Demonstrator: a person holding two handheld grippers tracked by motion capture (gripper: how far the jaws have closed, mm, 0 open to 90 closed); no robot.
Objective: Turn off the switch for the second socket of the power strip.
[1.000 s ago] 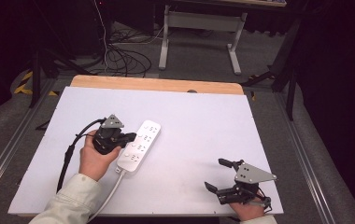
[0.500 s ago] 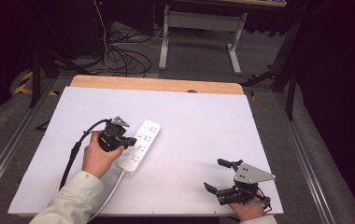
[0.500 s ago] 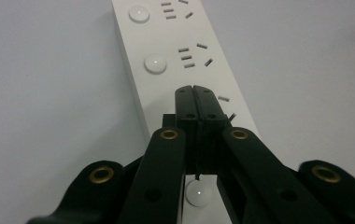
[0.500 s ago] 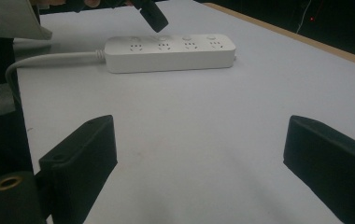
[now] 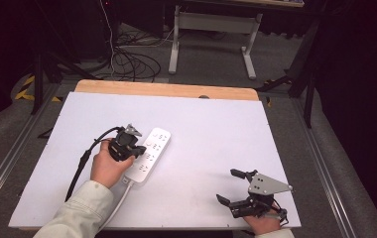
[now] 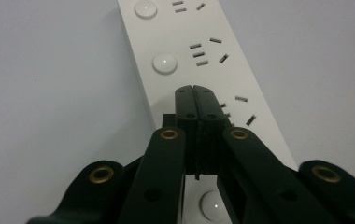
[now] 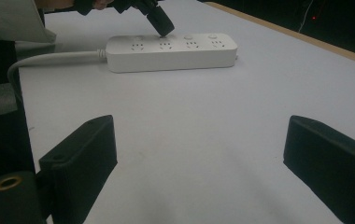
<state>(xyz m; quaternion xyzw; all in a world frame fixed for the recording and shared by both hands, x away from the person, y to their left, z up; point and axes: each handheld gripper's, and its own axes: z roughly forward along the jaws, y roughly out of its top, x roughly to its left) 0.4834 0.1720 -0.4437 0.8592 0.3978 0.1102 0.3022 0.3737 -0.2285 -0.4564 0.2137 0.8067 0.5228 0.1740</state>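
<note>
The long white hard plastic power strip (image 5: 149, 154) looks light and slippery, best grabbed across its narrow sides just under the clenched, empty left tongs (image 6: 196, 95); the right tongs (image 5: 236, 189) are wide apart.

High view overhead, looking forward-down; left gripper view close above strip (image 6: 203, 60); right gripper view low, farther, same strip (image 7: 171, 50)

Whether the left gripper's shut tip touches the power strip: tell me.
Touching, it seems. In the right gripper view the left gripper, jaws shut, meets the top face of the power strip with no visible gap.
</note>
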